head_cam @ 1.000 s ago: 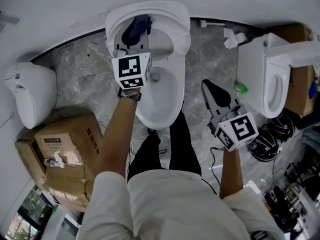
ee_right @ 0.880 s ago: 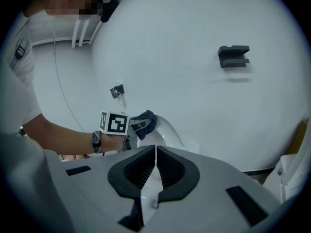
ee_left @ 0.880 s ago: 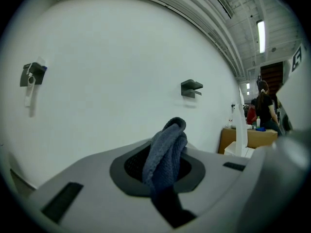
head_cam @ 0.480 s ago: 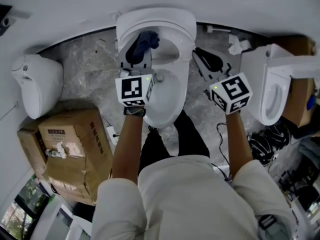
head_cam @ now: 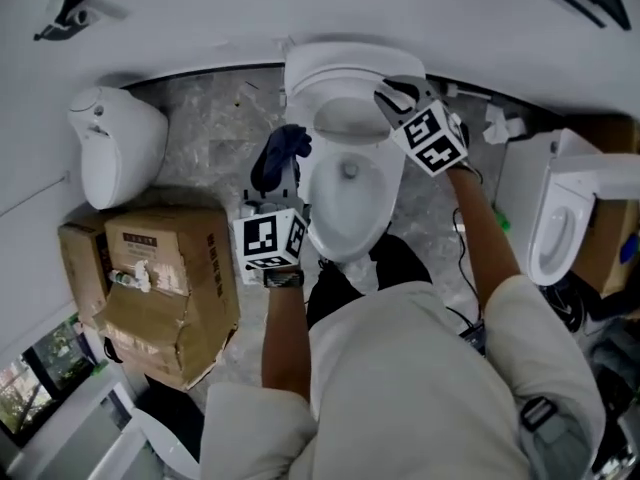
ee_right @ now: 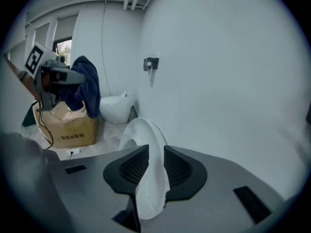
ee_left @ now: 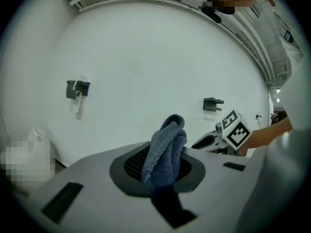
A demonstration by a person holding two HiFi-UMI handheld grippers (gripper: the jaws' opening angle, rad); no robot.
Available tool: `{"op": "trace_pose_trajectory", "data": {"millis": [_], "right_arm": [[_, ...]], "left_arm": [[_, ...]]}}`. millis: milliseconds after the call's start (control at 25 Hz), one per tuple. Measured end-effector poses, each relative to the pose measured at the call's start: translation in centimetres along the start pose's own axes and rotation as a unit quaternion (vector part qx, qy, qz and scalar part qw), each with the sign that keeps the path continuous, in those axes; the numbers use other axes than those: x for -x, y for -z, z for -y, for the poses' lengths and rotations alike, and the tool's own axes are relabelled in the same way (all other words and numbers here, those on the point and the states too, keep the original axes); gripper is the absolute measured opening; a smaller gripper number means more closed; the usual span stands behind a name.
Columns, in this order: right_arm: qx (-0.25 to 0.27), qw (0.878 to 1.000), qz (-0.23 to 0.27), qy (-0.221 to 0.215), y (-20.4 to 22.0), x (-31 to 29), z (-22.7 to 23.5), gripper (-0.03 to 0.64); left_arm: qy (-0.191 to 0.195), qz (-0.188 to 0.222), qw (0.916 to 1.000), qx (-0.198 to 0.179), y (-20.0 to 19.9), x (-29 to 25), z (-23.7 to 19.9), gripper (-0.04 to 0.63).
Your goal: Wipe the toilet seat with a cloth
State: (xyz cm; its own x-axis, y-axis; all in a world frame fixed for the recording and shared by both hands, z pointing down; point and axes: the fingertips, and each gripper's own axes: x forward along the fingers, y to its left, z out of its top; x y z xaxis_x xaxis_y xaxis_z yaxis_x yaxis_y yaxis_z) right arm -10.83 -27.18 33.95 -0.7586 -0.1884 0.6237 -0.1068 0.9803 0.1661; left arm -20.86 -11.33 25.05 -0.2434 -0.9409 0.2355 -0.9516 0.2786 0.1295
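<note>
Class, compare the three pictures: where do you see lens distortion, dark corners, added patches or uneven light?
Head view: soft, even light, no hard shadows; the wall bows around the toilet. Left gripper view: fisheye circle with black corners, two mosaic patches, the blue cloth in sharp focus. Right gripper view: same black corners, brightest at the window upper left.
</note>
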Motion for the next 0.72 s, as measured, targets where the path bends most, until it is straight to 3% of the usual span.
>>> {"op": "trace_pose_trajectory", "data": {"millis": [280, 440, 560, 720], "right_arm": [[0.047, 0.997, -0.064, -0.001, 1.0, -2.5, 1.0, 0.118], [0.069, 0.993, -0.099, -0.009, 1.6, -3.5, 1.4, 0.12], [0.108, 0.987, -0.121, -0.013, 1.0, -3.7, 0.9, 0.123], [0.173, 0.975, -0.139, 0.02, 0.9, -3.8, 0.5, 0.123]], "left_arm": [[-0.031, -0.014, 0.999, -0.029, -2.8, 4.3, -0.7, 0.044], [-0.025, -0.02, 0.9991, -0.028, -4.0, 5.2, 0.3, 0.044], [-0.02, -0.01, 0.9993, -0.031, -5.5, 5.9, 0.8, 0.045], [-0.019, 0.001, 0.9991, -0.039, -6.6, 6.9, 1.1, 0.046]]}}
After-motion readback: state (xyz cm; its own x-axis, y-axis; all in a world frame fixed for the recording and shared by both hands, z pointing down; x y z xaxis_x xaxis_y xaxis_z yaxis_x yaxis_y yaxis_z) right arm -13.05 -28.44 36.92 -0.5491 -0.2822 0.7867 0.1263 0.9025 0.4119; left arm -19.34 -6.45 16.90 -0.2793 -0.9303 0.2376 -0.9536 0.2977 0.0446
